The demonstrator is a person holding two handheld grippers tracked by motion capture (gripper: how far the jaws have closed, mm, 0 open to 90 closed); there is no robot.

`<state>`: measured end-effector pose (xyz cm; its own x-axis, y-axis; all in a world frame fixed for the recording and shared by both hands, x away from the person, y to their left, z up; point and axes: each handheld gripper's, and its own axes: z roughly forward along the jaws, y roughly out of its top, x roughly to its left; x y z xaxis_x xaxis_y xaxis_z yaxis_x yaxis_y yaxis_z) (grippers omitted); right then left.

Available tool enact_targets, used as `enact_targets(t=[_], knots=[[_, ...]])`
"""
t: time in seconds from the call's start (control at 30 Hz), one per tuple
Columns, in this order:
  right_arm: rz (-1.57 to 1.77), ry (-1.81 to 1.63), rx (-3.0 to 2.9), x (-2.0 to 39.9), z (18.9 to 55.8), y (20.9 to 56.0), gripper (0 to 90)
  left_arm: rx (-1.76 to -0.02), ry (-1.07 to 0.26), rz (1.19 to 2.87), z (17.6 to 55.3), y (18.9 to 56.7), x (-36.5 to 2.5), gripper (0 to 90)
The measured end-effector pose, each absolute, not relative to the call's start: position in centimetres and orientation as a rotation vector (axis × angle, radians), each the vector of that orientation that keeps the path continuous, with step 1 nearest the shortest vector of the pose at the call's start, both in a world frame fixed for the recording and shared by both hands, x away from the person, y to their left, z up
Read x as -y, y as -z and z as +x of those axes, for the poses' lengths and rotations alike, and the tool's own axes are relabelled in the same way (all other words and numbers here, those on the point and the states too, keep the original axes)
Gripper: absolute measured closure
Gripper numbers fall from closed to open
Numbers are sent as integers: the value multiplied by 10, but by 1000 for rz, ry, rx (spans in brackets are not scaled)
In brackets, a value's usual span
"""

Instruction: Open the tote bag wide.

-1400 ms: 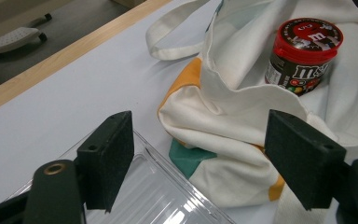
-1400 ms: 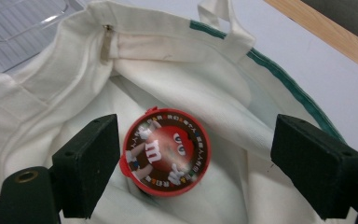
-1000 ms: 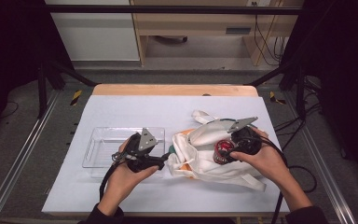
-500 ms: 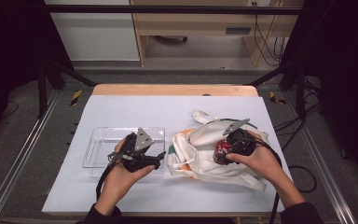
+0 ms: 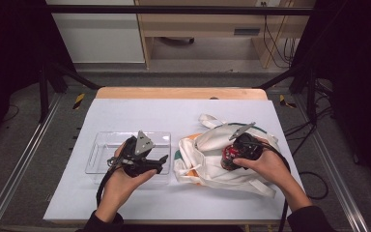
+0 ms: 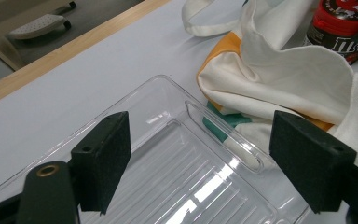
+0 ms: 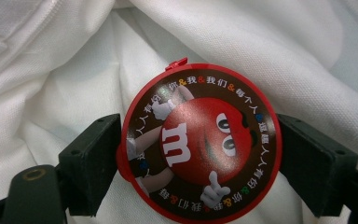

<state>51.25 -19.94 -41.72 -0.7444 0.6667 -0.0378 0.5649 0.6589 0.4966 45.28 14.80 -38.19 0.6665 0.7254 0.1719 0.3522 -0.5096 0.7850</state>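
A round candy tub (image 7: 200, 154) with a red lid and a cartoon face sits between the pads of my right gripper (image 7: 199, 158), which grip its sides. These jaws have just been closing on it. In the high view the tub (image 5: 228, 155) and right gripper (image 5: 229, 159) are low over a crumpled white cloth bag (image 5: 205, 162) with orange and green trim. My left gripper (image 5: 163, 162) hovers open over a clear plastic tray (image 5: 99, 150), nothing between its pads. The left gripper (image 6: 200, 140) view shows the tray (image 6: 168, 177) below, the bag (image 6: 284, 74) and the tub (image 6: 340, 23) beyond.
The tray and bag lie on a white sheet (image 5: 174, 116) covering the table, whose wooden far edge (image 5: 183, 93) shows. Metal frame rails (image 5: 24, 159) run along both sides. White bag cloth (image 7: 74, 70) lies behind the tub in the right gripper view.
My right hand has sunk a little toward the bag with the tub between its jaws. The left hand has stayed over the tray.
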Motion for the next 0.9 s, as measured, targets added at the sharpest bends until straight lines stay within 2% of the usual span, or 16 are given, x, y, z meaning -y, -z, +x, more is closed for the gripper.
enact_targets(t=[0.23, 0.9], knots=[[999, -673, -2672, 198, 514, 418, 233, -849, -640, 2119, 455, 382, -154, 204], [964, -656, -2645, 194, 511, 412, 247, -935, -635, 2093, 465, 387, -173, 179]])
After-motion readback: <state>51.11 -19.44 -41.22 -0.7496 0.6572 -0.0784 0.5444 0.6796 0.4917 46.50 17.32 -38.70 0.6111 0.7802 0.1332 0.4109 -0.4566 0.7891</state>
